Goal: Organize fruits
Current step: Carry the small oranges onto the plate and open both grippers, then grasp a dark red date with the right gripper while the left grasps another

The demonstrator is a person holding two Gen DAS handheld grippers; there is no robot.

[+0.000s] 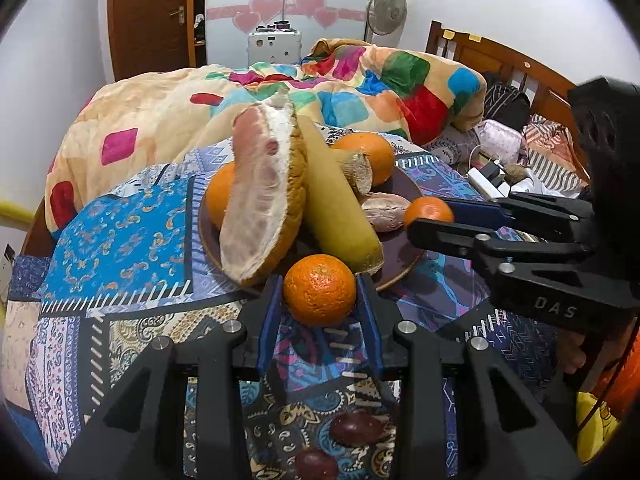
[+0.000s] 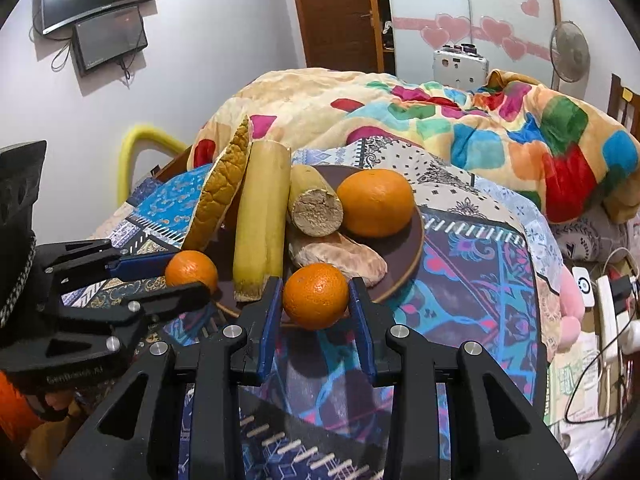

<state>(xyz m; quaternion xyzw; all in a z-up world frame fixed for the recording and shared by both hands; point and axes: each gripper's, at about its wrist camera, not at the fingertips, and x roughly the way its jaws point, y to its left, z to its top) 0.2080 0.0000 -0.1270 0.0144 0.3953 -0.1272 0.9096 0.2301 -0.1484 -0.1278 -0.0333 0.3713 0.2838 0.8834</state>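
Each claw grips its own small orange, the left gripper (image 1: 320,292) clamped on one orange (image 1: 319,290) at the plate's (image 1: 404,258) near rim and the right gripper (image 2: 315,295) on another orange (image 2: 316,295) at the opposite edge, plate directly ahead.

Patchwork-covered bed (image 1: 120,240), bearing a dark plate (image 1: 404,256), a multicoloured blanket (image 1: 360,80) and two purple fruits (image 1: 356,428).

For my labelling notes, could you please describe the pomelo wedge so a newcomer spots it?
Find the dark round plate on the patterned bedspread. On its left side leans the pomelo wedge. It alone shows pale pink flesh and thick rind.
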